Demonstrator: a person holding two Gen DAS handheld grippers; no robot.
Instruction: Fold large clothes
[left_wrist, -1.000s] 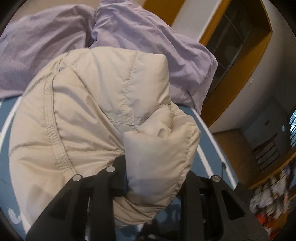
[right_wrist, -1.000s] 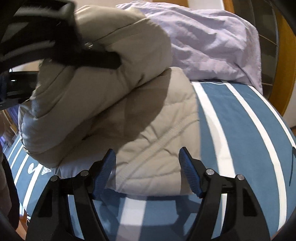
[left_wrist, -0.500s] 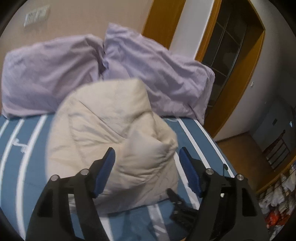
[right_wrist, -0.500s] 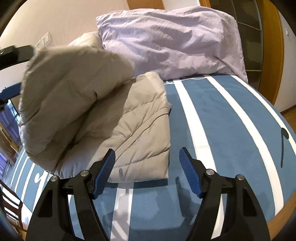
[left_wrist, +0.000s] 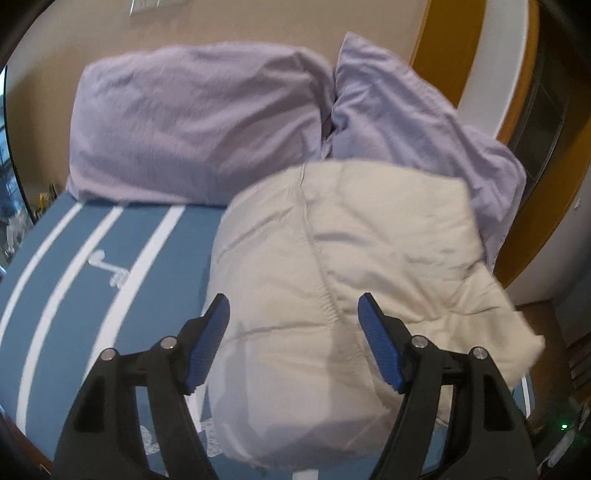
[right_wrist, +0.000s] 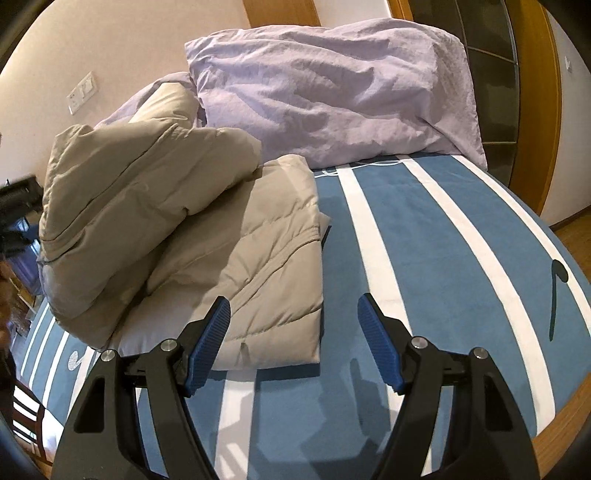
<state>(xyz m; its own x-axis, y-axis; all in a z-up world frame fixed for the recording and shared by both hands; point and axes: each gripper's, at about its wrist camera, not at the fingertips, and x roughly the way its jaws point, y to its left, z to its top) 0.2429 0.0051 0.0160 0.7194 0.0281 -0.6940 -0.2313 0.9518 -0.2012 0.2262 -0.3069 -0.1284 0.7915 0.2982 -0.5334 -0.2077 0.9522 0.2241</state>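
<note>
- On the blue, white-striped bed cover (right_wrist: 436, 236) lies a beige padded jacket (right_wrist: 236, 251), already doubled over, its far end just short of two lilac pillows (left_wrist: 195, 122).
- From the right wrist view, the upper layer of the jacket bulges up in a loose hump instead of lying flat on the lower layer.
- Left gripper (left_wrist: 293, 341): I see its blue-padded jaws spread apart, gripping nothing, with the jacket below and beyond them.
- Right gripper (right_wrist: 293, 341): jaws likewise spread and empty, above the jacket's near hem and the bare cover.
- I judge the fold is laid but not settled.
- To do this well, I would press the hump down, squaring the top edge over the bottom edge.
- Puffy filling will likely spring back, so I would press slowly and evenly from fold to hem.
- I would avoid dragging, which could shift the lower layer.
</note>
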